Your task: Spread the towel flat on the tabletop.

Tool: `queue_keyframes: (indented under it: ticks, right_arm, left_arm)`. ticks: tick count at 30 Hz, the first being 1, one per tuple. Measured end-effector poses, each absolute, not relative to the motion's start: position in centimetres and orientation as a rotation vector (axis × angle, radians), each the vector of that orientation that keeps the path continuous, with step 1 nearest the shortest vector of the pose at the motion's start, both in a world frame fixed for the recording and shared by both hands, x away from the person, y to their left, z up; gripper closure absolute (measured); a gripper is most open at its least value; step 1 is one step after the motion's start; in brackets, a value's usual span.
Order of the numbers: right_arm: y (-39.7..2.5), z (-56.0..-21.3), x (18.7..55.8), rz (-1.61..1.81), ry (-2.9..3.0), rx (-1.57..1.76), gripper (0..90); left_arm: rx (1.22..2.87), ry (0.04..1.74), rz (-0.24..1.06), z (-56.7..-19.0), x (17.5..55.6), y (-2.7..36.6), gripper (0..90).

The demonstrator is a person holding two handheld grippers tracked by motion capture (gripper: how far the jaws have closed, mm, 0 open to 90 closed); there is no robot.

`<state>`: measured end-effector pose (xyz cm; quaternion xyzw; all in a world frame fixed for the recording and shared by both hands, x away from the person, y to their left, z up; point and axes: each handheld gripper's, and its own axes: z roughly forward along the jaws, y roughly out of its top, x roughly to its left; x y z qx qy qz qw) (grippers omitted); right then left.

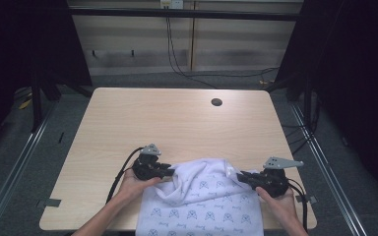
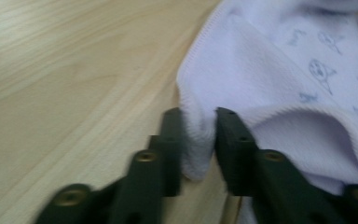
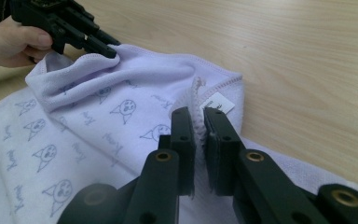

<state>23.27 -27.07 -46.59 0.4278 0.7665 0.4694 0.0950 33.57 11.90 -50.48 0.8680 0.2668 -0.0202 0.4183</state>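
Black jaws of the right gripper (image 3: 199,123) sit closest to the lens in the right gripper view, clamped on a thin edge of the white towel (image 3: 121,93), just below its sewn label (image 3: 216,103). Left gripper (image 2: 199,128) likewise clenched — its jaws pinch a bunched fold of the towel's hem, with bare table (image 2: 65,70) beyond.

Position: in the high view the towel (image 1: 202,201) lies at the near edge of the table (image 1: 177,118), its lower part hanging over the front. Left gripper (image 1: 170,169) and right gripper (image 1: 241,175) hold the two far corners, slightly raised.

Progress, judged: both corners secured, cloth puckered between them — grasp stage done. Spreading or folding seems to remain; cloth is not yet flat.

View differences: the right gripper view gives the label, the cat-face print and the left hand (image 3: 14,42) with its gripper on the far corner. The high view adds the table's cable hole (image 1: 216,102) and the overhang.
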Motion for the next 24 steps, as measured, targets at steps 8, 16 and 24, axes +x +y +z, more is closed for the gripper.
queue_keyframes:
  ticks: [8,16,24]
  right_arm:
    - [-28.4,-44.9,23.5,1.443,2.194,1.26,85.3]
    - [-30.6,-40.0,24.8,1.551,2.003,1.206,86.3]
    - [-29.7,-34.6,28.5,1.586,1.919,1.115,86.3]
  left_arm:
    - [2.037,0.697,0.005,-47.2,34.4,14.9,84.2]
    - [1.914,0.641,0.133,-40.5,35.0,18.1,84.6]
    - [1.871,0.616,0.3,-34.6,37.5,19.2,84.5]
